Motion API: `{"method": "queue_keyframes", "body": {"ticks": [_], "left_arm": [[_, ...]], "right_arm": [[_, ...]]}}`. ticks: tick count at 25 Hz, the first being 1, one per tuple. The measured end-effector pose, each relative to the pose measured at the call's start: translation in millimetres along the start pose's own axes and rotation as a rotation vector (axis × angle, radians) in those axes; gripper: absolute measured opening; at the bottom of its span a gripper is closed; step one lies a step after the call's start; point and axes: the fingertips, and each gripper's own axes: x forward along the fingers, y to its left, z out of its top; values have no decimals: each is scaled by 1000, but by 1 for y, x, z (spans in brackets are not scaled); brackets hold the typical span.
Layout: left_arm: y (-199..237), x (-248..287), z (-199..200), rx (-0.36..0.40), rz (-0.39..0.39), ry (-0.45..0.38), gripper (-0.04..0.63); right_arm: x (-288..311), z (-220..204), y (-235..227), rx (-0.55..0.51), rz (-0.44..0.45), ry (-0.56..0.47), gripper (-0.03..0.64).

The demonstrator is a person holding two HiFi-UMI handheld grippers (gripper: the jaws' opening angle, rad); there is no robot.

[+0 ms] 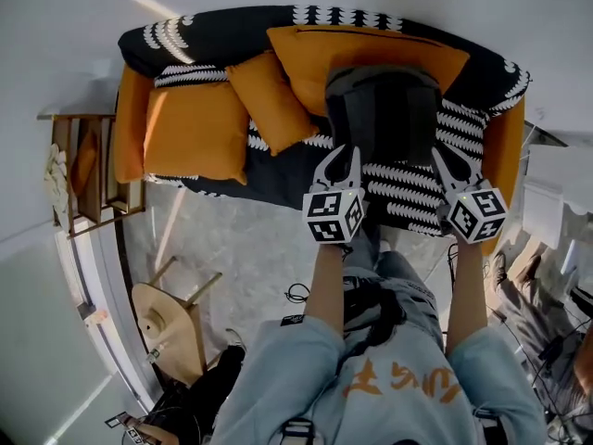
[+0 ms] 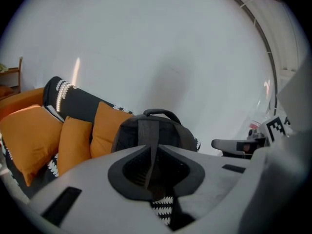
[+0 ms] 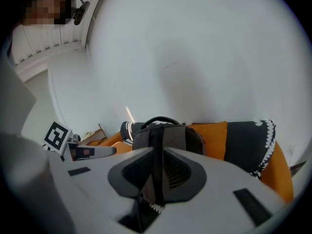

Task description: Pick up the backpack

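backpack [image 1: 384, 109] upright on sofa [image 1: 213, 31], not lifted | left gripper [image 1: 341, 156] pressed together, empty | right gripper [image 1: 451, 162] cracked a slit, empty | todo: grip, lift

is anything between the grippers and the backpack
Nothing visible. The backpack stands upright on the sofa against an orange cushion. The left gripper and right gripper point at its lower front with nothing between. The other cushions lie off to the left.
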Motion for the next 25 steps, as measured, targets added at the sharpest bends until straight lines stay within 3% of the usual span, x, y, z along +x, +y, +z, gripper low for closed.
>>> {"method": "queue_keyframes", "body": {"ticks": [3,4,5,6,12,17,22,25], "left_arm": [[5,18,10,-4,-57,15,27],[7,24,12,0,-71,24,49],[9,30,13,5,-83,36,124],[11,36,14,9,-89,50,163],[24,67,12,-8,-105,108,230],[28,92,11,-28,-173,145,250],[8,106,8,-7,-354,206,249],[12,116,10,7,-342,212,247]], "right_arm": [[20,7,-10,18,25,25,175],[27,9,-14,22,33,38,193],[33,10,-18,22,35,49,206],[38,11,-22,17,34,59,210],[63,16,-48,8,38,103,235],[91,11,-42,41,190,170,242],[110,5,-25,35,346,246,244],[121,5,-21,-6,351,278,244]]}}
